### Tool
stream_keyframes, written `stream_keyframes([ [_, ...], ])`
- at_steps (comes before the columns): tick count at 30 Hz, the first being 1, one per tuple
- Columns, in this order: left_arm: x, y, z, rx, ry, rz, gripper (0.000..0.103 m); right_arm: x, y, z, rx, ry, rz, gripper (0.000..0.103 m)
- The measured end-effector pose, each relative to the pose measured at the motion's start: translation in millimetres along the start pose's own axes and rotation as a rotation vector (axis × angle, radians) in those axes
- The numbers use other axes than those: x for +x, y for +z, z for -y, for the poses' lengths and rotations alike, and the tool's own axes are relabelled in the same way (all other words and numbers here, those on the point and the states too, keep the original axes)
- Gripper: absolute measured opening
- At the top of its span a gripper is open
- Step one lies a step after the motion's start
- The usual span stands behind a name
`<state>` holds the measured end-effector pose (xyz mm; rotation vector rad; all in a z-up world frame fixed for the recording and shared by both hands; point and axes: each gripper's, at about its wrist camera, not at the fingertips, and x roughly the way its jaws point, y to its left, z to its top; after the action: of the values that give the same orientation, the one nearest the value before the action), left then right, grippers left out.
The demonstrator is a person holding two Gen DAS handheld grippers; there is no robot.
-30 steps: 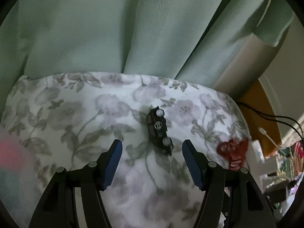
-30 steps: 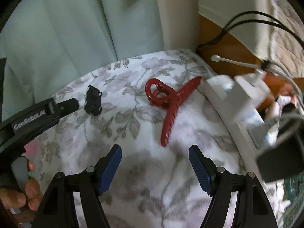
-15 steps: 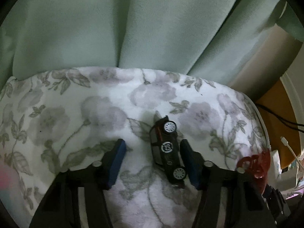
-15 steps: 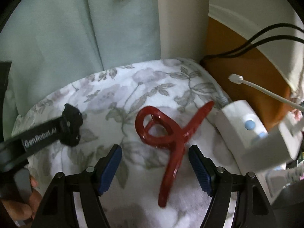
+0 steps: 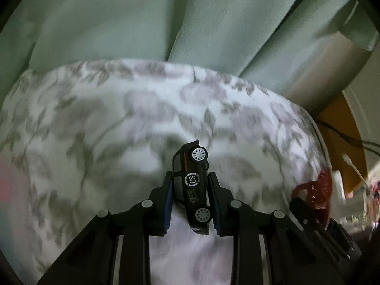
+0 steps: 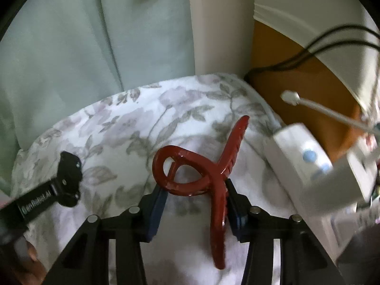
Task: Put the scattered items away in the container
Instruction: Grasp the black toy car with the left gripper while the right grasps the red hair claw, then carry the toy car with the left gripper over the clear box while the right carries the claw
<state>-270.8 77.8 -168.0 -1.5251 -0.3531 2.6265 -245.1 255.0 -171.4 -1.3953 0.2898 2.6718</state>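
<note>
Closing on two things at once, both grippers are working over the flowered bedspread (image 5: pixel 99 128). The left gripper (image 5: pixel 190 204) has just been drawing its jaws in, and they are now pinching a black toy car (image 5: pixel 192 185) by its sides, the car lying tipped with its wheels showing. The right gripper (image 6: pixel 193 204) has just been narrowing too, its jaws pressing either side of a red hair claw (image 6: pixel 190 173) on the cloth. Neither item looks lifted yet (the car seems to be coming up, though I cannot be sure). I am seeing no container in either view, so nothing is tidied away so far; both lifts and drops are still to come.
</note>
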Motion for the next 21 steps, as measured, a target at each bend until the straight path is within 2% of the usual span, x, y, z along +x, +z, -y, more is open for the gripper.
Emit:
stream_keyframes([
  [6, -32, -48, -7, 0.063, 0.026, -0.045, 0.028, -32, -39, -4, 0.006, 0.071, -0.06, 0.05],
  [12, -66, -81, -20, 0.037, 0.063, -0.096, 0.028, -76, -73, 0, 0.035, 0.148, -0.104, 0.05],
  [17, -101, -94, -24, 0.002, 0.041, -0.063, 0.028, -120, -79, 5, 0.045, 0.195, -0.043, 0.05],
  [21, -149, -90, -13, 0.025, 0.015, 0.036, 0.028, -159, -72, 6, 0.043, 0.227, 0.03, 0.05],
])
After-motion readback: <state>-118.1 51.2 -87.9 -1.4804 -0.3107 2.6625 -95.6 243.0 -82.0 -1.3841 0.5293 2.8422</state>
